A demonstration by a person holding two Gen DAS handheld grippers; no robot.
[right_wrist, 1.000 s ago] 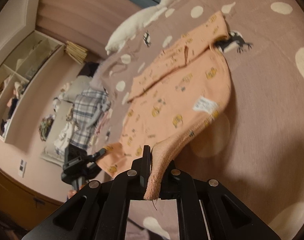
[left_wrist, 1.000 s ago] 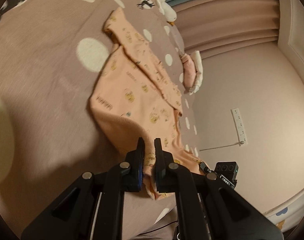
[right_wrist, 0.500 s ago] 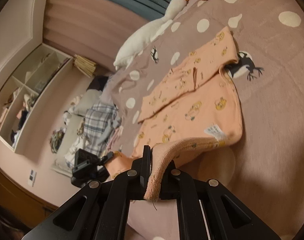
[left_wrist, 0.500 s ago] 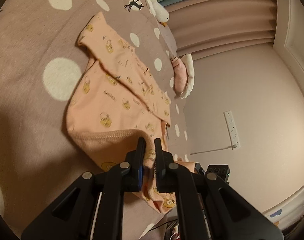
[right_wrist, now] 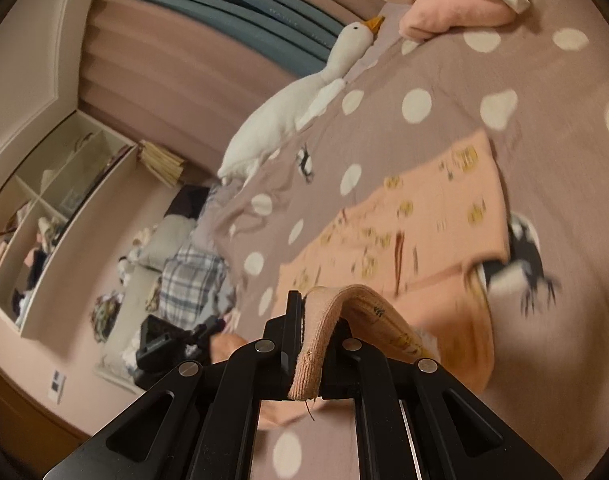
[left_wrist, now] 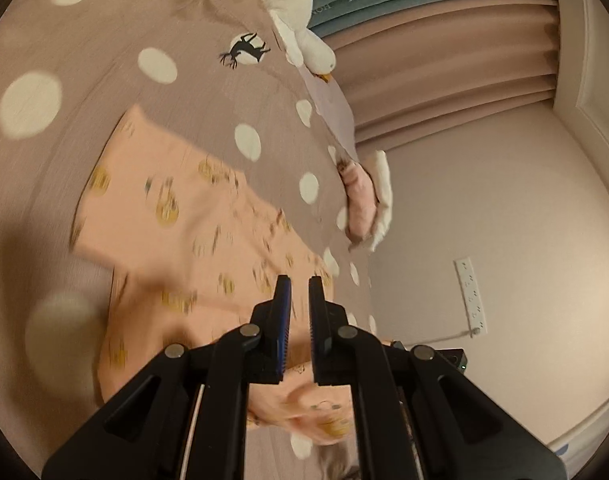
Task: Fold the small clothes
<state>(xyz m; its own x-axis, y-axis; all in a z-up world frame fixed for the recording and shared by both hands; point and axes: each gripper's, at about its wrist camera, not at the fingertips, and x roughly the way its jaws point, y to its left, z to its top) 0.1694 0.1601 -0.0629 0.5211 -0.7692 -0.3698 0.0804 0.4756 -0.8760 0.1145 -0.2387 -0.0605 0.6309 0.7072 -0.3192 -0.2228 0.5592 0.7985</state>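
Right gripper (right_wrist: 319, 308) clamps the garment's ribbed hem (right_wrist: 316, 344), likely to lay the fold; left gripper (left_wrist: 298, 292), six o'clock, stands slightly parted, empty.

Pink pleated curtains (left_wrist: 444, 80) hang behind a bed with a brown dotted cover (right_wrist: 464, 80). A white power strip (left_wrist: 470, 296) sits on the pale wall (left_wrist: 504, 208). Open shelves (right_wrist: 44, 200) hold clutter under warm light.

Matt peach knit garment (right_wrist: 432, 232), ribbed hem; soft dotted cloth bedspread (left_wrist: 208, 92); plush goose (right_wrist: 288, 112)
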